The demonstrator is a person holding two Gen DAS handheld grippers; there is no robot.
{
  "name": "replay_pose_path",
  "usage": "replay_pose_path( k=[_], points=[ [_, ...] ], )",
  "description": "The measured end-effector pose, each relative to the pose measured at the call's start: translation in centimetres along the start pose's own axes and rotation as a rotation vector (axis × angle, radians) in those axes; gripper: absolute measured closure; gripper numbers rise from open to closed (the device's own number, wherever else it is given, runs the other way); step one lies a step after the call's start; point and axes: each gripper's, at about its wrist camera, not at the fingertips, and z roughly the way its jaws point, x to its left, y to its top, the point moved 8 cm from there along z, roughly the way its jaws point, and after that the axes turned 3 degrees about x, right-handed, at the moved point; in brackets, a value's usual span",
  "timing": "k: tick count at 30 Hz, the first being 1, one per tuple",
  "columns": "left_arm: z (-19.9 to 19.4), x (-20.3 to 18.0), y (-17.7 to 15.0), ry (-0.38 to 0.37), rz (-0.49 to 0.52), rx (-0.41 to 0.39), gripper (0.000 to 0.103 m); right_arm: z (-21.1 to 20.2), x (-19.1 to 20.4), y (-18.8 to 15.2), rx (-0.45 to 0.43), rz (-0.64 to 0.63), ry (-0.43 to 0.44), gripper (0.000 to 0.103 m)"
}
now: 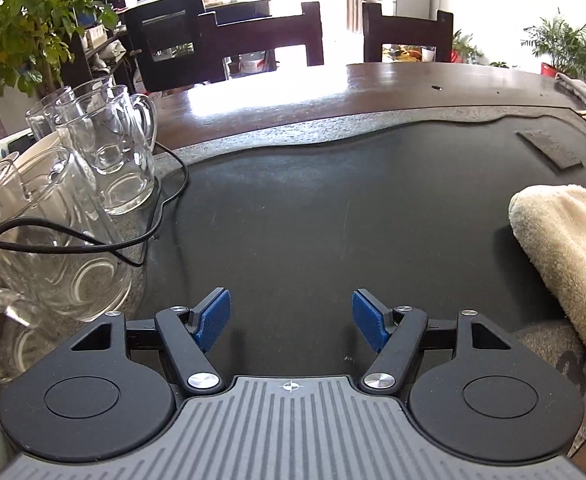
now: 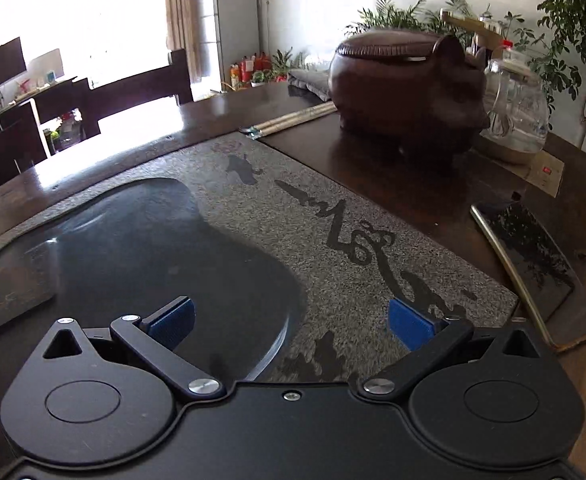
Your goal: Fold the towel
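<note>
A cream towel (image 1: 569, 264) lies bunched and folded over at the right edge of the left wrist view, on the dark stone tray (image 1: 333, 208). My left gripper (image 1: 291, 318) hovers over the tray's dark basin, well left of the towel, its blue pads apart with nothing between them. In the right wrist view my right gripper (image 2: 291, 322) stands open and empty above the border between the dark basin (image 2: 133, 248) and the speckled grey slab (image 2: 373, 240). The towel does not show in that view.
Several glass mugs (image 1: 109, 148) crowd the left side, with a black cable (image 1: 93, 240) draped across them. A brown pig-shaped pot (image 2: 405, 84), a glass kettle (image 2: 517, 116) and a phone (image 2: 529, 264) lie to the right. Dark chairs (image 1: 261, 36) stand beyond the table's far edge.
</note>
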Motion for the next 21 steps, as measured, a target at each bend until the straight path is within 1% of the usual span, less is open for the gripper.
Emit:
replay_pose_path(
  k=[4,6,14,18,21],
  points=[
    [0.7,0.1,0.1,0.005,0.003,0.009,0.034,1.5,0.1,0.3,0.013,-0.048,-0.026,0.0],
    [1.0,0.1,0.1,-0.004,-0.002,0.011,0.034,1.8,0.3,0.5,0.008,-0.07,-0.027,0.0],
    [1.6,0.3,-0.2,-0.012,-0.01,0.007,0.034,2.4,0.6,0.9,-0.036,-0.076,-0.019,0.0],
    [1.6,0.3,-0.3,-0.016,-0.012,-0.001,0.03,2.5,0.6,1.2,-0.035,-0.079,-0.017,0.0],
    [1.7,0.4,-0.4,-0.011,-0.017,-0.012,0.023,2.6,0.6,1.2,-0.035,-0.079,-0.016,0.0]
  ],
)
